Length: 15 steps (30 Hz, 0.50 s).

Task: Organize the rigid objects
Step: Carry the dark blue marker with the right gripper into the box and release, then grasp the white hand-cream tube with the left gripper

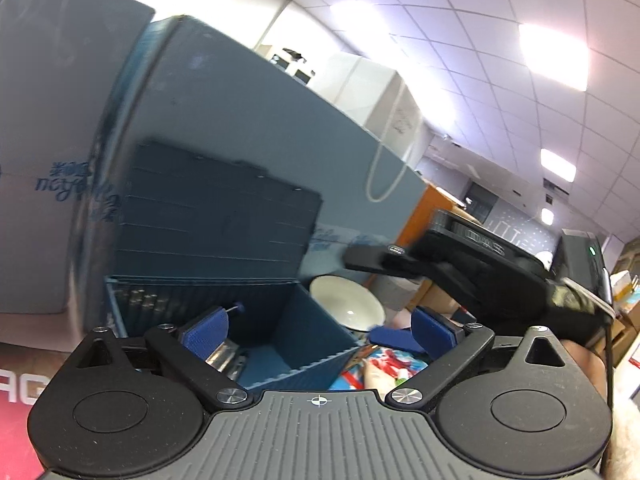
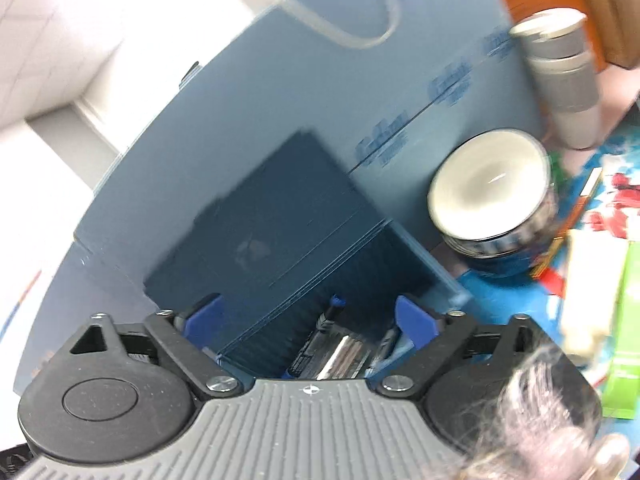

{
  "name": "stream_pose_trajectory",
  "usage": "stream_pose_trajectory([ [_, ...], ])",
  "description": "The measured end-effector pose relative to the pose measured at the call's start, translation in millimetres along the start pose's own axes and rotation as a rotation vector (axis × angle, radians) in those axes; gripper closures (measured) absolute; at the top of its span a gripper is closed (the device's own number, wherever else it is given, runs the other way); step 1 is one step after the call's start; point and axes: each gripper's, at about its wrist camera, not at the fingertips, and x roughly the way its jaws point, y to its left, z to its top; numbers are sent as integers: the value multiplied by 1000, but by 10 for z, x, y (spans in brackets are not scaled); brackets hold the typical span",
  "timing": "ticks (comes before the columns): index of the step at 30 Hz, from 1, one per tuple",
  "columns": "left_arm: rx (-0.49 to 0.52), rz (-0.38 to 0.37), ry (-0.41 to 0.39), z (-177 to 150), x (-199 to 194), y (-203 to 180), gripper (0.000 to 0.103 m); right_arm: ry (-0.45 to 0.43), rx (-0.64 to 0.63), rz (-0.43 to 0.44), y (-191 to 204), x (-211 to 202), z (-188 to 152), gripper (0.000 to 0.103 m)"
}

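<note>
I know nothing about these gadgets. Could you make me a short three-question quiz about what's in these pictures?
1. True or false: the right gripper is clamped on the bowl.
2. What stands open behind the blue box? A) its lid B) a laptop C) a drawer
3. What colour are the fingertips of the left gripper?

Key: 1 false, its jaws are open and empty; 2 A, the lid; 3 blue.

The big blue board (image 1: 248, 128) behind the box carries repeated blue script logos, smeared and unreadable in both views; large white letters, seemingly "AG", stand cut off on a red surface (image 1: 16, 420) at the left wrist view's lower left edge
</note>
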Motion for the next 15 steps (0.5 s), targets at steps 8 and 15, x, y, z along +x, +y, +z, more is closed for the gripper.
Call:
stream_pose_trajectory([
  [8,32,-185,-49,-99,54,-352,3,-188,74,-76,-740,-709,-61,0],
  [15,75,-199,35,-260,452,-765,3,-348,86,-299,-1461,-1054,-236,0],
])
